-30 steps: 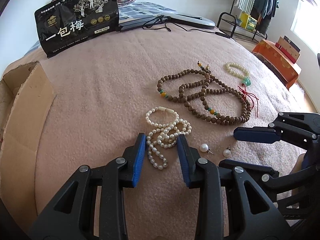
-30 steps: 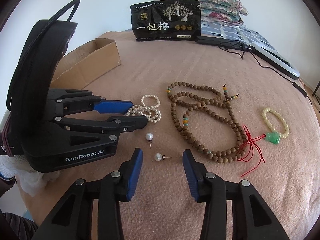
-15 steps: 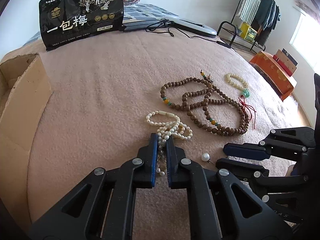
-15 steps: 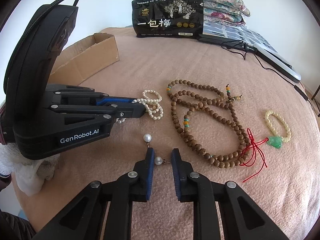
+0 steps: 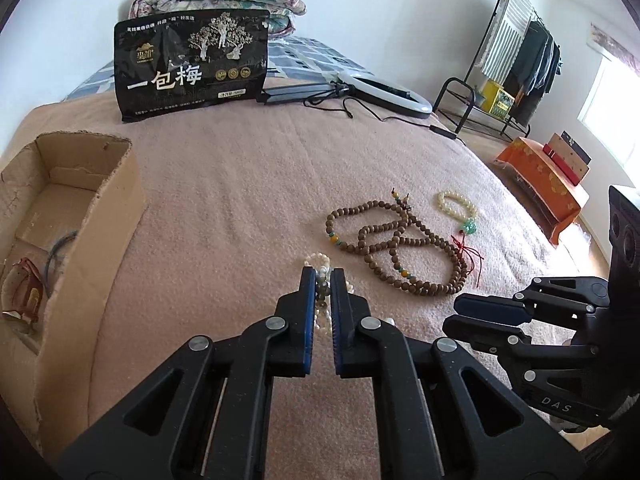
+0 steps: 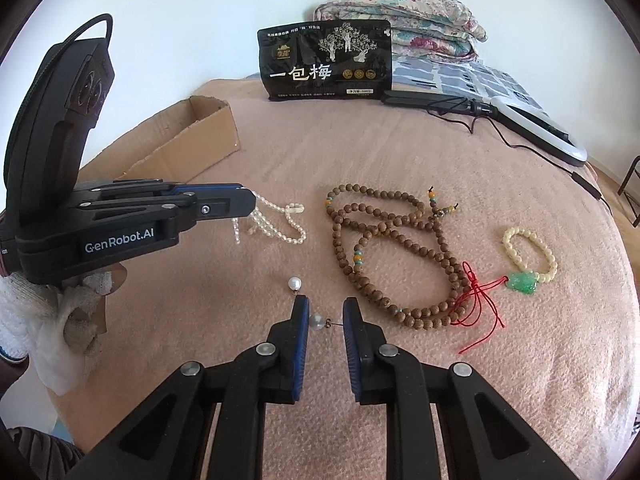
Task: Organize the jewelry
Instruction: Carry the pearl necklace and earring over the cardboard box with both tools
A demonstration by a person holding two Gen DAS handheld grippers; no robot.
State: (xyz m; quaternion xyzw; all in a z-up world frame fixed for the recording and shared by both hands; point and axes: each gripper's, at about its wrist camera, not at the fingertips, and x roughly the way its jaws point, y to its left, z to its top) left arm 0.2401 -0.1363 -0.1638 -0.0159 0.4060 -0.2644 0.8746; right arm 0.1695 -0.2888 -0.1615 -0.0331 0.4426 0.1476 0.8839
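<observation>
My left gripper (image 5: 323,280) is shut on a white pearl necklace (image 5: 319,259), and the strand is pinched between the blue pads. In the right wrist view the pearl necklace (image 6: 280,224) hangs from the left gripper (image 6: 249,205), part of it still on the pink blanket. My right gripper (image 6: 326,316) is shut on a pearl earring (image 6: 317,321), pearl at the left pad and post at the right. A second pearl earring (image 6: 294,282) lies just beyond it. A brown wooden bead necklace (image 6: 384,248) and a cream bracelet with a green charm (image 6: 528,256) lie to the right.
An open cardboard box (image 5: 100,208) sits at the left with a few items inside. A black snack bag (image 5: 192,68), a ring light with cable (image 5: 384,92) and a folded quilt (image 6: 400,20) lie at the back. A clothes rack (image 5: 512,60) stands beyond the bed.
Both grippers have closed, the left on the pearl necklace and the right on one earring. Both have risen a little, and the necklace now hangs partly off the blanket.
</observation>
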